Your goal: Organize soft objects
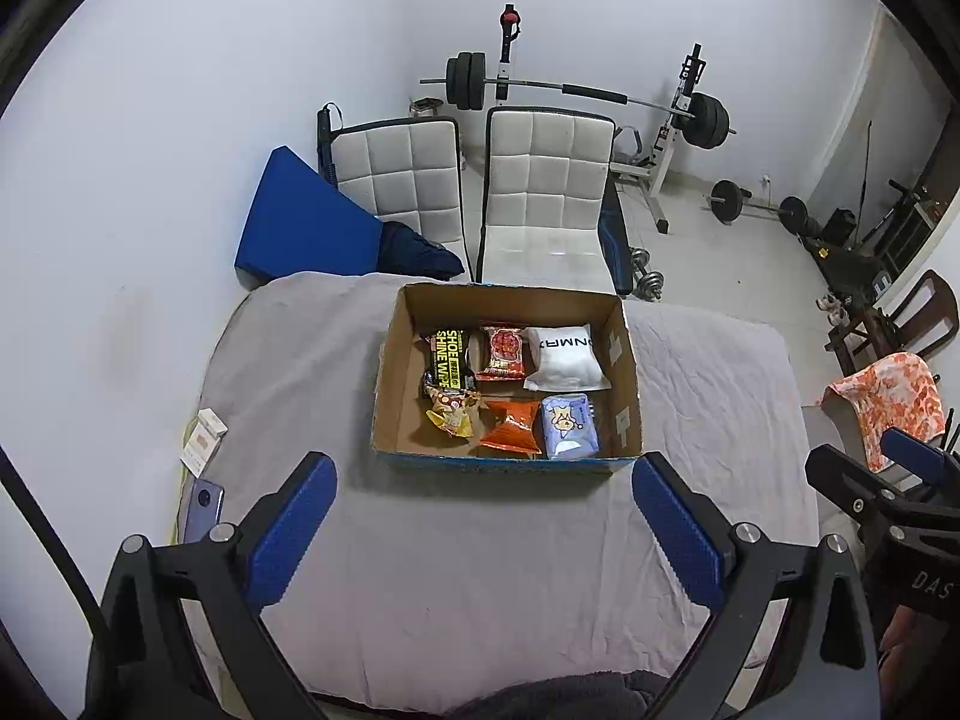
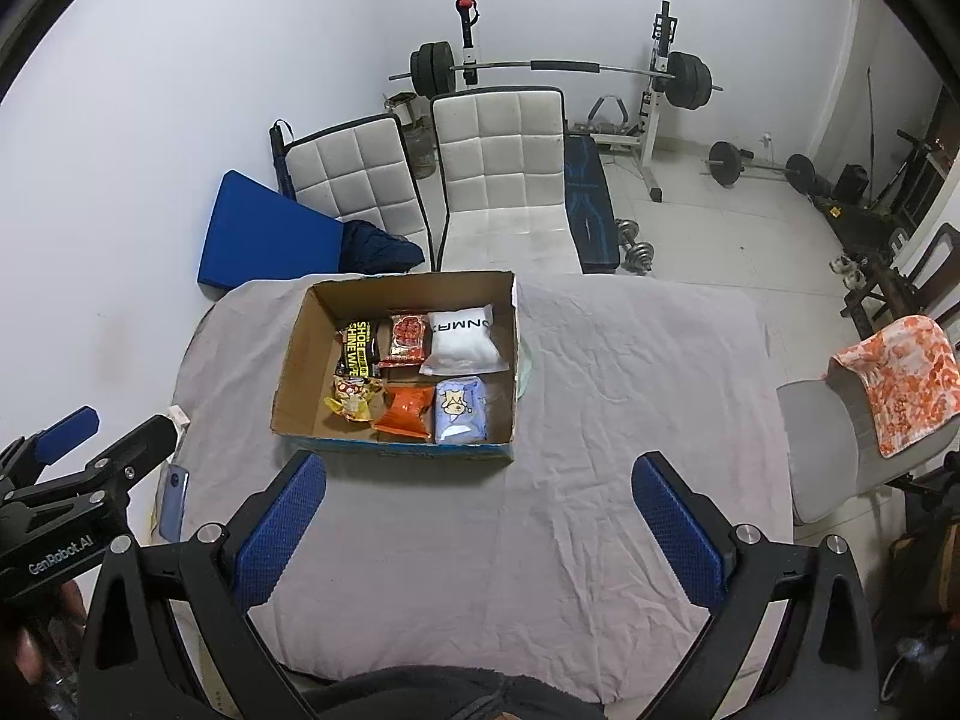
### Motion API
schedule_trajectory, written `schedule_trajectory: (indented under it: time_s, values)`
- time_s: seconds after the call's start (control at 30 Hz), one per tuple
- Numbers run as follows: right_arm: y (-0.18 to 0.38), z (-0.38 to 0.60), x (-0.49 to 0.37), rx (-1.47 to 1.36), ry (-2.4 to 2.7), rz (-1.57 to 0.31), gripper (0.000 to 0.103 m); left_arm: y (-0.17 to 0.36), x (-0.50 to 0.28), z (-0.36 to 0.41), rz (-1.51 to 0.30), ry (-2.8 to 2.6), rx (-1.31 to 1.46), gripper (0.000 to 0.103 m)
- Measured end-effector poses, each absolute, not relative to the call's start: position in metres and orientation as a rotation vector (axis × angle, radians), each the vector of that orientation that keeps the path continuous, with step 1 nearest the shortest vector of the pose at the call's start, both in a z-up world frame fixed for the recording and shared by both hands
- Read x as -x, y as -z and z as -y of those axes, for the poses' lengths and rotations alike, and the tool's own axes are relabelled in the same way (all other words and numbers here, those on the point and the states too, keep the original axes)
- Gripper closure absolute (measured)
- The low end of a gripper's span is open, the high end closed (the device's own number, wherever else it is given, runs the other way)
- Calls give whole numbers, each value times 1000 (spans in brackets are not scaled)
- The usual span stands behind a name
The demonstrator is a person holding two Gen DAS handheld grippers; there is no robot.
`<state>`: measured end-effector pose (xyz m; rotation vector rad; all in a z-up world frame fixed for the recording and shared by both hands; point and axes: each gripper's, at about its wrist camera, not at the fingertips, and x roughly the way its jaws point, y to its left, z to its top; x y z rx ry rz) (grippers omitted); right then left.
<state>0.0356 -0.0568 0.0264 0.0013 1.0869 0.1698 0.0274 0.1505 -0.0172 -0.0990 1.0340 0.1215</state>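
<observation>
A cardboard box [image 1: 387, 372] [image 2: 294, 354] stands on the grey-covered table and holds several soft packs: a white pouch [image 1: 567, 360] [image 2: 462, 345], a red snack bag [image 1: 503, 351] [image 2: 408, 339], a black shoe-wipes pack [image 1: 447, 357] [image 2: 359, 348], a yellow bag [image 1: 453, 414] [image 2: 354, 399], an orange bag [image 1: 513, 426] [image 2: 408, 411] and a light blue tissue pack [image 1: 567, 426] [image 2: 461, 411]. My left gripper [image 1: 483, 483] is open and empty, in front of the box. My right gripper [image 2: 480, 480] is open and empty, just right of it.
A phone [image 1: 203, 507] [image 2: 174, 498] and a small white box [image 1: 204, 441] lie at the table's left edge. Two white chairs [image 1: 540, 192] [image 2: 498, 180] stand behind the table. A chair with an orange cloth [image 2: 900, 384] stands at the right. Weights fill the back.
</observation>
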Motion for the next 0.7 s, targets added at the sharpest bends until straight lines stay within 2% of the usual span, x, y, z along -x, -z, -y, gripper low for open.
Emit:
schedule_trajectory:
  time_s: [0.7]
  values:
    - [-39, 59, -21, 45, -148, -1050, 0, 8, -13, -150, -1018, -129, 95, 2]
